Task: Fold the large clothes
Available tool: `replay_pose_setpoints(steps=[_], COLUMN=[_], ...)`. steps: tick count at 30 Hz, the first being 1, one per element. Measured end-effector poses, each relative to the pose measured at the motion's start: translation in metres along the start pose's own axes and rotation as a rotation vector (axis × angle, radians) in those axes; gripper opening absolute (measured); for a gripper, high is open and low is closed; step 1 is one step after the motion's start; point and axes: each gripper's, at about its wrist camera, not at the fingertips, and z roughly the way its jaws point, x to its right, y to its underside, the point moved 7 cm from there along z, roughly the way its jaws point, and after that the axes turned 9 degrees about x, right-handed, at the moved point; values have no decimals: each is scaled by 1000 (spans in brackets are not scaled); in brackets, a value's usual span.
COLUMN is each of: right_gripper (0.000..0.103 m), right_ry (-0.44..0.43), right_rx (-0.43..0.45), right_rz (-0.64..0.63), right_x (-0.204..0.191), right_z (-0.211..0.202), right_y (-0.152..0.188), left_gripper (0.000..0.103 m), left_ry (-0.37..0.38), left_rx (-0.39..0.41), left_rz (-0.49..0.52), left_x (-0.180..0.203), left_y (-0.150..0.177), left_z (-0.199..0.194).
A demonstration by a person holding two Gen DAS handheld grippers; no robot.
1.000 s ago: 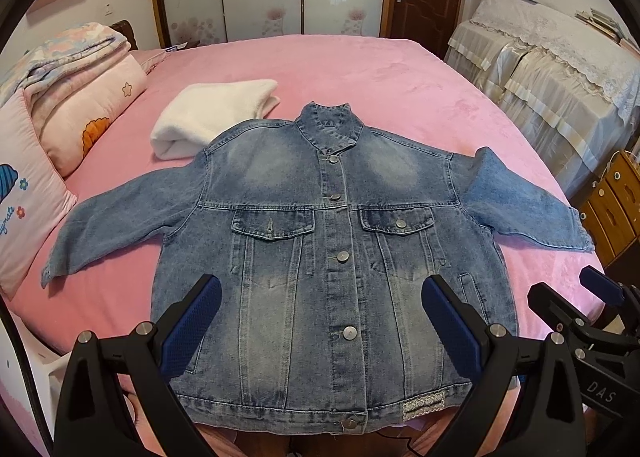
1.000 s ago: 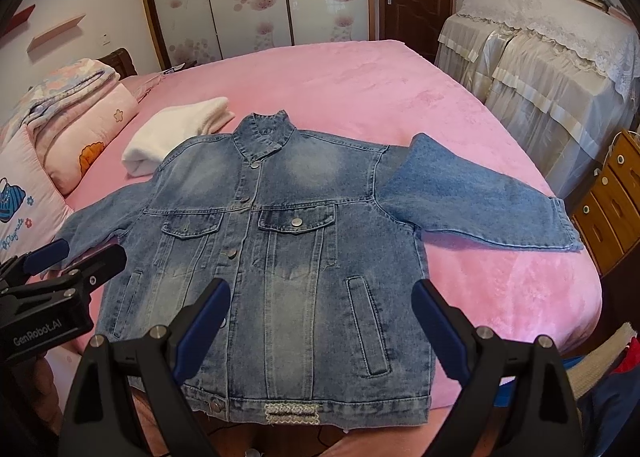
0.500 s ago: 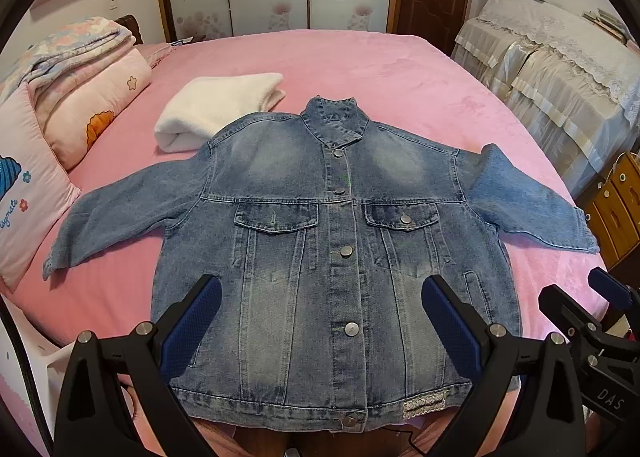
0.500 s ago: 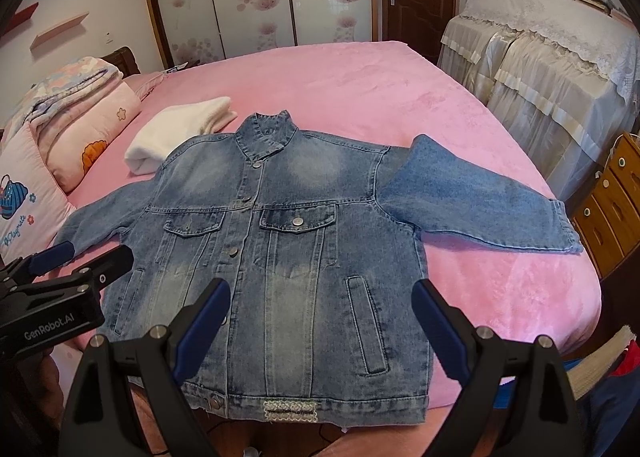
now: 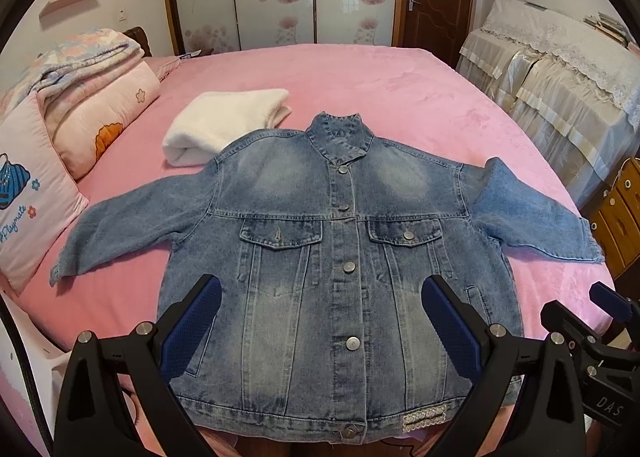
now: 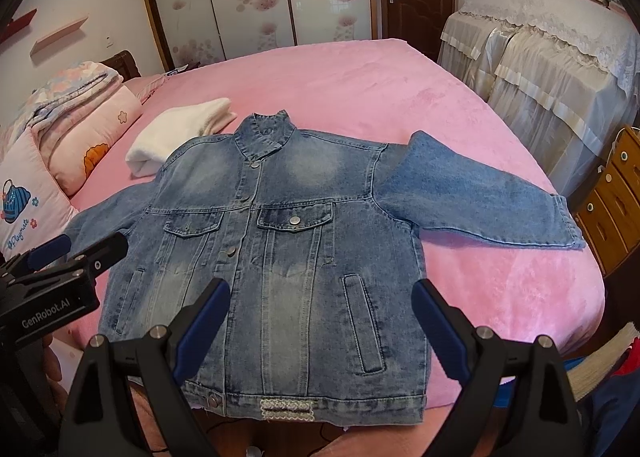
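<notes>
While both grippers hang above the near edge of the pink bed (image 5: 360, 73), the denim jacket (image 5: 340, 257) lies flat and buttoned, front up, collar toward the far edge, hem at the near edge, sleeves spread sideways. Left gripper (image 5: 320, 329) and right gripper (image 6: 320, 329) have jaws spread wide, holding nothing. Beyond the jacket's shoulder rests a folded white blanket (image 5: 224, 125), toward the pillows (image 5: 100, 125).
</notes>
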Motion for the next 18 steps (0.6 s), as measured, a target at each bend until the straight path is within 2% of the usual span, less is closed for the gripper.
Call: replay_pose_setpoints(steps=[5,18], right_gripper=[93,93], right_ry=[1,4], right_rx=[-1,-8], right_rz=[0,2], right_x=[1,7], right_z=[0,2], right_y=[0,0], left_gripper=[100,100], left_ry=[18,35], left_rx=[34,30], left_rz=[-4,65], left_x=[6,26], left_y=[-4,-4], left_z=[-6,-6])
